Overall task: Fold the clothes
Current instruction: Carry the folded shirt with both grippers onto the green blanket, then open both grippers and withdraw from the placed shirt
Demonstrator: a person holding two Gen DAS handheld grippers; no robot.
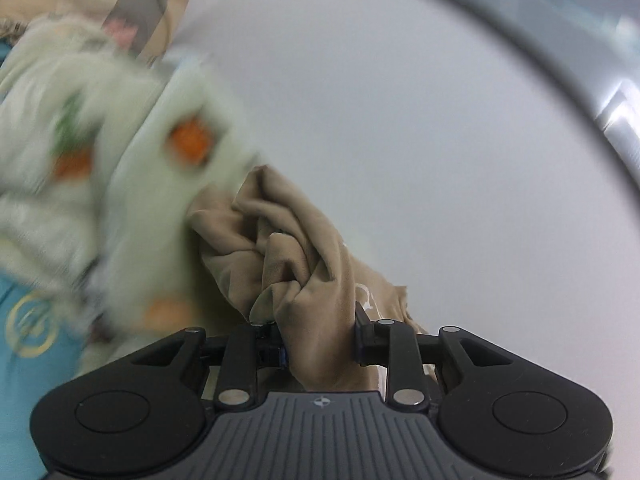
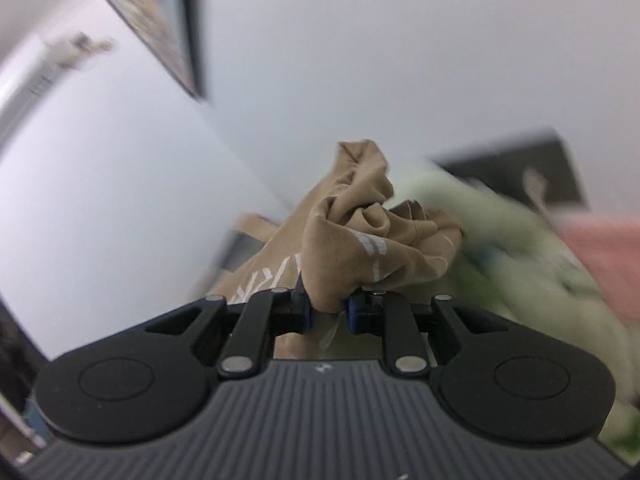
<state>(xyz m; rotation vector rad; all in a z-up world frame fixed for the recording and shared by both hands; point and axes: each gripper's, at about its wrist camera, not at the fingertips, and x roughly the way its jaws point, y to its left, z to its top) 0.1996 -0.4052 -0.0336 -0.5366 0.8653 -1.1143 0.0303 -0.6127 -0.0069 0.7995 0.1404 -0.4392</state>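
Tan cloth fills the lower middle of the left wrist view: the tan garment (image 1: 288, 248) is bunched into thick folds and runs down between the fingers of the left gripper (image 1: 320, 340), which is pinching a wad of it. To the left of the frame a pale green garment with orange patches (image 1: 120, 152) is smeared by blur and lies against the tan one; a blue cloth with a gold emblem (image 1: 28, 340) shows at the lower left edge, and a patterned beige fabric (image 1: 132, 12) sits at the upper left. The white table (image 1: 400, 120) spreads bare across the centre and right. In the right wrist view the right gripper (image 2: 327, 308) is pressed together on another bunch of the same tan garment (image 2: 352, 240), whose white printed lettering shows just above the fingers. The pale green garment (image 2: 520, 248) blurs across the right of the frame, with pink cloth (image 2: 600, 248) at the far right edge. By the look of it the step in hand is pulling the tan piece out of the heap, with no fold yet made; the next move calls for drawing the two grips apart to spread it flat on bare table, clear of the green one
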